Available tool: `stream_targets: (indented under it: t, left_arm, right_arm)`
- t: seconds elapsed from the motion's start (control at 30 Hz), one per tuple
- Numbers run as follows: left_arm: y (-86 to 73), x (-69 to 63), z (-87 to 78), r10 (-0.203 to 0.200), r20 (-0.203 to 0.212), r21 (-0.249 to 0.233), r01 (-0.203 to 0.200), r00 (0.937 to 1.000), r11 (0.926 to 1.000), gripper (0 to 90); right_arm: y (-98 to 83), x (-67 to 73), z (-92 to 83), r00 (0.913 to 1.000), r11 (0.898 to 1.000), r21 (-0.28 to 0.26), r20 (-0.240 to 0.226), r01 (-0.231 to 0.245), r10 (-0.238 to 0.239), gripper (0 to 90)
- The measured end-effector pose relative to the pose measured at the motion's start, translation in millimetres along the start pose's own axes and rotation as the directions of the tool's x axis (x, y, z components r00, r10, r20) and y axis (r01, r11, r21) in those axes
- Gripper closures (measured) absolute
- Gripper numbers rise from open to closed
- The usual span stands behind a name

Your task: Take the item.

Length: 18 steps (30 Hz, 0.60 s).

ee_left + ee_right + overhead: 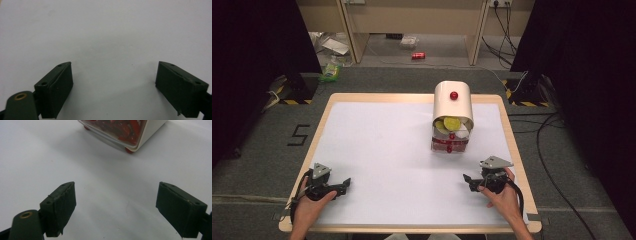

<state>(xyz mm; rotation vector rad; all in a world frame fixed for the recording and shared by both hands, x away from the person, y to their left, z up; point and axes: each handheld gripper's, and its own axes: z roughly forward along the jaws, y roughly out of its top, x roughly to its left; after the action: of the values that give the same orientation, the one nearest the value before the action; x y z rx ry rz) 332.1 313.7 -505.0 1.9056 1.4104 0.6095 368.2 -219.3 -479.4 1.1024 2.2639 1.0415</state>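
Nothing looks started yet. Both claws rest low at the near edge of the bench (pixel 377 107), one at each side, and neither one touches anything.

The left claw (pixel 343 184) is spread wide with nothing between its jaws. In the left gripper view, there is just the white bench top in front of it. The right claw (pixel 468 179) is spread wide too, and it is empty as well. In the right gripper view, it points at the bottom corner of the box (pixel 130 132), which is still some way off.

The little box (pixel 452 117) stands on the far half of the bench, a bit to the right, well apart from both claws. It is closer to the right claw. It has a round white top with a small red knob (pixel 454 95) on it.

The front of the box is open at the top. Inside there are yellow-green round things (pixel 451 123), maybe play food. Below them is a see-through drawer (pixel 450 143) with red things inside. I cannot tell what the red things are.

So I think all the work is still to do. A claw has to go to the box first, and the right one has the shorter way.
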Motion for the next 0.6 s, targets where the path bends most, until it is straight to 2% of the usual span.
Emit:
stream_targets:
  t: [0.33,0.6]
  left_arm:
    - [0.0,0.0,0.0,0.0,0.0,0.0,0.0,1.0,1.0,13.7]
    - [0.0,0.1,0.0,0.0,0.001,0.0,0.0,1.0,1.0,13.7]
  right_arm:
    - [5.5,1.5,-3.8,1.0,1.0,-0.014,-0.005,0.001,-0.001,17.9]
    - [19.2,-0.8,-9.4,1.0,0.999,-0.043,0.0,0.01,-0.01,18.6]
